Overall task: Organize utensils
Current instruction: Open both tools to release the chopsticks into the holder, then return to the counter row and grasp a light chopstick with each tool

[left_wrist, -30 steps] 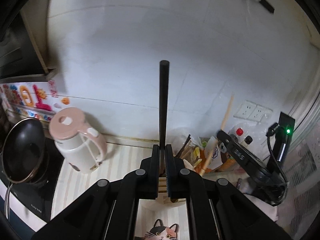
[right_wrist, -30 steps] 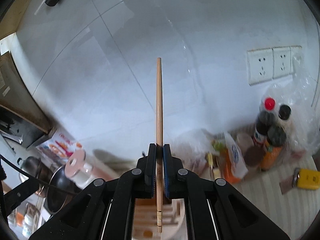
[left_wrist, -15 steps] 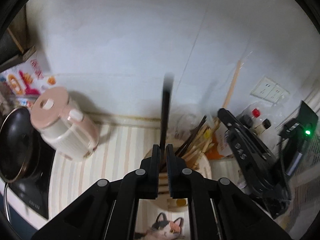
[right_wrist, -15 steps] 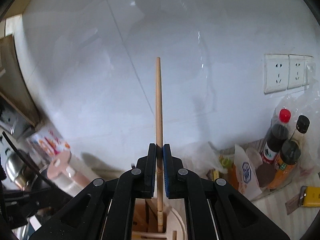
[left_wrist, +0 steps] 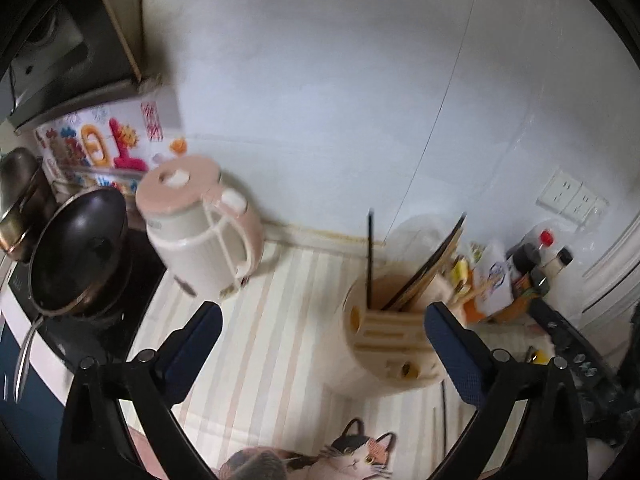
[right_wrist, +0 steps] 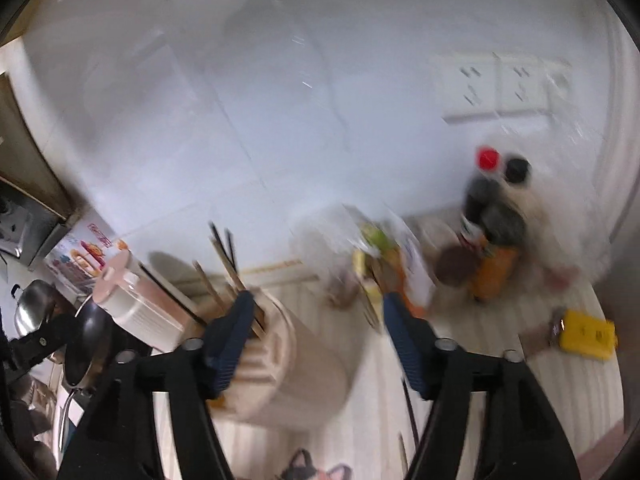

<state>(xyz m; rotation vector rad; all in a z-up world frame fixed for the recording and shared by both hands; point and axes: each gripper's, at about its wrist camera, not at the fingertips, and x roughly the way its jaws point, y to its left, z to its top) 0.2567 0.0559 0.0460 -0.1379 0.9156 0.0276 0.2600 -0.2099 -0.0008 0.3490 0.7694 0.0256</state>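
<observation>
A cream utensil holder (left_wrist: pixel 384 340) stands on the striped counter, with a black chopstick (left_wrist: pixel 370 256) upright in it and several more chopsticks (left_wrist: pixel 432 268) leaning to the right. My left gripper (left_wrist: pixel 324 340) hovers just above the holder, its jaws opening wide and the pads gripping nothing. In the blurred right wrist view, the holder (right_wrist: pixel 296 372) sits low left with chopsticks (right_wrist: pixel 224 264) sticking out. My right gripper (right_wrist: pixel 320 340) is over its right side, jaws opening and nothing between them.
A pink-lidded kettle (left_wrist: pixel 200 232) and a black pan (left_wrist: pixel 76 252) on a hob stand to the left. Sauce bottles (right_wrist: pixel 496 216), snack bags (right_wrist: pixel 380 248) and a yellow box (right_wrist: pixel 586 334) crowd the right. Loose chopsticks (right_wrist: pixel 410 404) lie on the counter near a cat picture (left_wrist: pixel 352 456).
Both grippers sank toward the holder and opened. The left one let go of the black chopstick, which now stands in the holder. The right one released its wooden chopstick.
</observation>
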